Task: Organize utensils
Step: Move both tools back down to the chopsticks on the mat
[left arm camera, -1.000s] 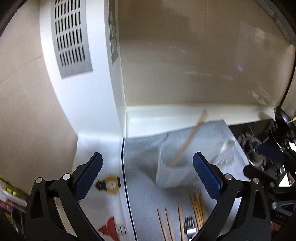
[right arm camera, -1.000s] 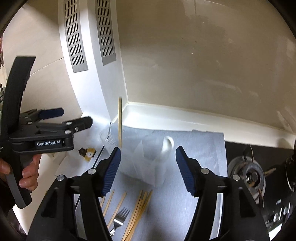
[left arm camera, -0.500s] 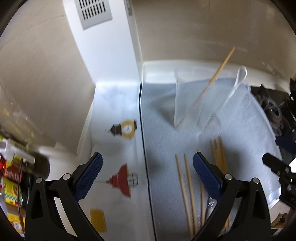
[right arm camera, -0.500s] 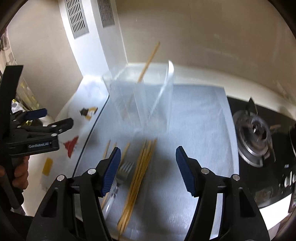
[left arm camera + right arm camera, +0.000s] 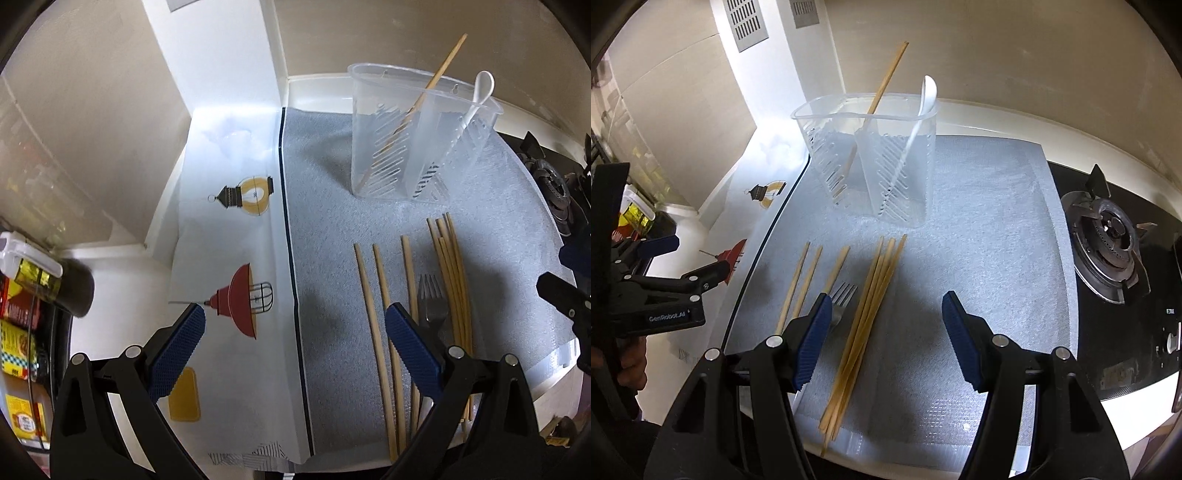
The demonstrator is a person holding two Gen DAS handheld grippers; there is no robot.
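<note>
A clear plastic utensil holder (image 5: 871, 162) stands on a grey mat (image 5: 979, 229); it also shows in the left wrist view (image 5: 406, 147). It holds one wooden chopstick (image 5: 882, 88) and a white spoon (image 5: 923, 107). Several loose chopsticks (image 5: 864, 310) and a metal fork (image 5: 842, 299) lie on the mat in front of it, also in the left wrist view (image 5: 450, 273). My right gripper (image 5: 882, 339) is open and empty above the loose chopsticks. My left gripper (image 5: 295, 350) is open and empty over the mat's left edge, and shows in the right wrist view (image 5: 665, 280).
A gas burner (image 5: 1112, 236) sits right of the mat. A white printed sheet (image 5: 229, 258) lies left of it. Bottles and packets (image 5: 29, 295) stand at the far left. A white pillar (image 5: 221, 55) and the wall close the back.
Both grippers have pulled back and tilted down, away from the holder. The loose chopsticks and fork now lie fully in view. Both stay open.
</note>
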